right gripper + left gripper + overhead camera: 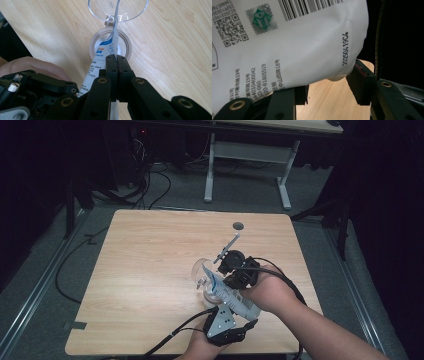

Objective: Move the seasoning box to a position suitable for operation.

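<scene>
The right gripper (pixel 116 65) pinches the pouch's (pixel 110 48) thin top edge above an open jar (pixel 93 47), hiding its mouth. The left gripper (pixel 329 87) clamps the pouch's bottom, its print cut off.

Left gripper (pixel 227 317): black body, grey three-cornered plate on top with small dark holes. Black cable trails off its rear. In the left gripper view, jaws are matt black, blocky, with brass-ringed screw holes near their bases; a reddish strip edges the inner pad face (pixel 361 72) of one jaw. Ribbed black hose alongside that jaw.

Right gripper (pixel 116 61): black jaws, flat pads, brass-ringed holes down each link. Knurled silver screws and a grey plate corner to one side of the jaw bases. Black cable loops behind the body.

Forearms bare, no sleeves in view.
</scene>
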Motion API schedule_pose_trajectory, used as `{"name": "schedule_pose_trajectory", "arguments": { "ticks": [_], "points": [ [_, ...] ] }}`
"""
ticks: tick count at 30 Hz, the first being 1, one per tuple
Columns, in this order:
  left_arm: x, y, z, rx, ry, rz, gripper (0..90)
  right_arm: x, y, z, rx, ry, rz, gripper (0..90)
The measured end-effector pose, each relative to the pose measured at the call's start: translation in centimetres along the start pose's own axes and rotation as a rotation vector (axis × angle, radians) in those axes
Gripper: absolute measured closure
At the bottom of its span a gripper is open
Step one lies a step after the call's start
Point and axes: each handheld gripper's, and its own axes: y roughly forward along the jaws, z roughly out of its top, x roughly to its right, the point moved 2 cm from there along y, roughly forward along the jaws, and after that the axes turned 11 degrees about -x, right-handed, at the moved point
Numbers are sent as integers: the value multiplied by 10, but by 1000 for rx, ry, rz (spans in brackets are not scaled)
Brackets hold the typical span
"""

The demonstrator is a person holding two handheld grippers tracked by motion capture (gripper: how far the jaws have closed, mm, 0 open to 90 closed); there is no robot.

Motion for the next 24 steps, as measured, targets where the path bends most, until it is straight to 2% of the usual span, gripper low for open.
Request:
{"name": "schedule_pose_trajectory", "arguments": {
  "ticks": [24],
  "points": [
    [1,-1,1,7,-1,-1,550,0,-1,0,5,0,-1,898]
  ]
}}
